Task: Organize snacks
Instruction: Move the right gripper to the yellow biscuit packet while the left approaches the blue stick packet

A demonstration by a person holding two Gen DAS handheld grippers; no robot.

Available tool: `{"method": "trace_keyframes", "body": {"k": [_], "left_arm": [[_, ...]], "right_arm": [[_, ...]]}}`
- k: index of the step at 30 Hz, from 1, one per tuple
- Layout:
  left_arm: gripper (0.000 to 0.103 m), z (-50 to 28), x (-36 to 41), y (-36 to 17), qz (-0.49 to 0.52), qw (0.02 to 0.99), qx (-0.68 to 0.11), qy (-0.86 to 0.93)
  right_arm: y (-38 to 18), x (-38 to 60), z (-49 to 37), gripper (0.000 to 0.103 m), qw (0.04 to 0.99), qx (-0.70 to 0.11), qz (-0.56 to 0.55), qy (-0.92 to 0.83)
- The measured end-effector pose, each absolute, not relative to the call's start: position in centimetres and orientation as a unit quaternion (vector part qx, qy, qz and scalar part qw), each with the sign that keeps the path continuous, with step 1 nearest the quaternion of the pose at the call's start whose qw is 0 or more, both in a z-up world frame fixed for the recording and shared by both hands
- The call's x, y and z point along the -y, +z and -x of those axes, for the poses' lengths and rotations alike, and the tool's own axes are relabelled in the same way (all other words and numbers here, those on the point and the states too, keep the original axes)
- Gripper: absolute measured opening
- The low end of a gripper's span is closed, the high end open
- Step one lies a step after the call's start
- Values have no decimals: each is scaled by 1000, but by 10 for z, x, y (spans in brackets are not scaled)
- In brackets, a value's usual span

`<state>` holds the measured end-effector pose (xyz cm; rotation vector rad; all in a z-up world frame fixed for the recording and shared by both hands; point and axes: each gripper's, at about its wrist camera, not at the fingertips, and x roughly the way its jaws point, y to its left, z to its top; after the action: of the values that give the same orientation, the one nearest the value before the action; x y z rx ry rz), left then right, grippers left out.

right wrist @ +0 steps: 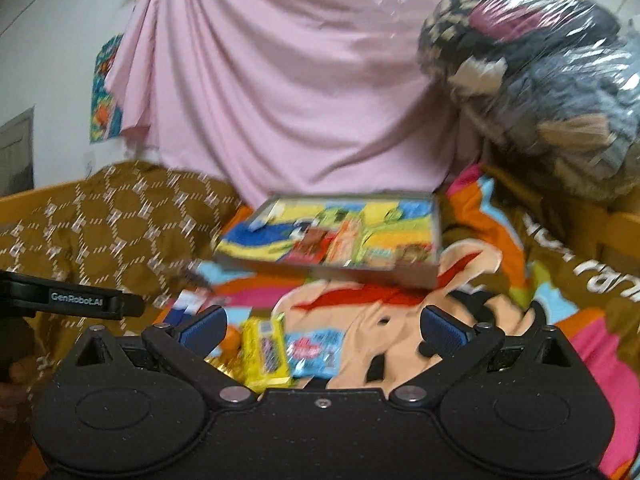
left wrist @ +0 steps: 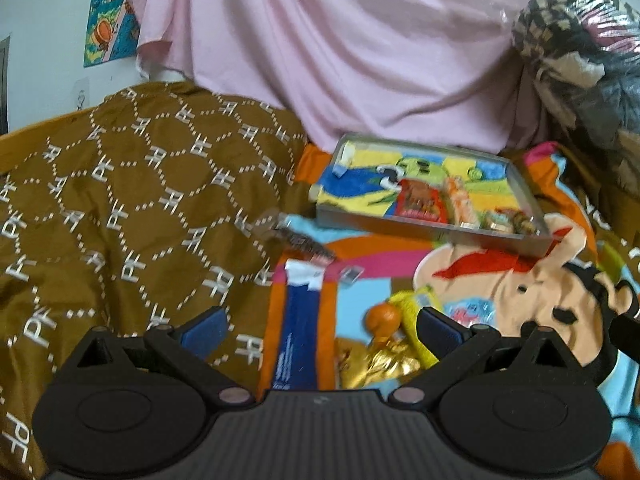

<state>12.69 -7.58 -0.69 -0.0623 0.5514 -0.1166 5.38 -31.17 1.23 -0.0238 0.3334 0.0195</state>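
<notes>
Both claws wide open, holding nothing. Left gripper hovers over long dark-blue packet, lower centre; crinkled gold foil wrapper just right of it. Right gripper frames yellow rectangular snack packet beside pale-blue sachet. Shallow grey cardboard tray, mid-frame, already holds several snacks. Advice: straddle one packet across its narrow width, avoid neighbours, then carry to tray

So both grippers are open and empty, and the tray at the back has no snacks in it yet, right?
Not quite. The tray already holds several snacks, including a red packet, as the left wrist view shows. Both grippers, left and right, are open and empty.
</notes>
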Motion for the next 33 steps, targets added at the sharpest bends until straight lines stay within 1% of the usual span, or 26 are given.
{"method": "trace_keyframes", "body": {"k": [17, 25, 30, 33], "left_arm": [[103, -137, 60, -55, -5, 942, -329, -66], [103, -152, 67, -61, -39, 942, -325, -69], [103, -171, 70, -65, -70, 936, -337, -76], [103, -175, 68, -69, -70, 937, -332, -81]], "right_arm": [[-31, 280, -86, 102, 957, -276, 78, 50], [-45, 274, -111, 102, 951, -286, 108, 45], [-53, 279, -137, 102, 947, -306, 82, 42], [-56, 277, -151, 102, 948, -305, 83, 44]]}}
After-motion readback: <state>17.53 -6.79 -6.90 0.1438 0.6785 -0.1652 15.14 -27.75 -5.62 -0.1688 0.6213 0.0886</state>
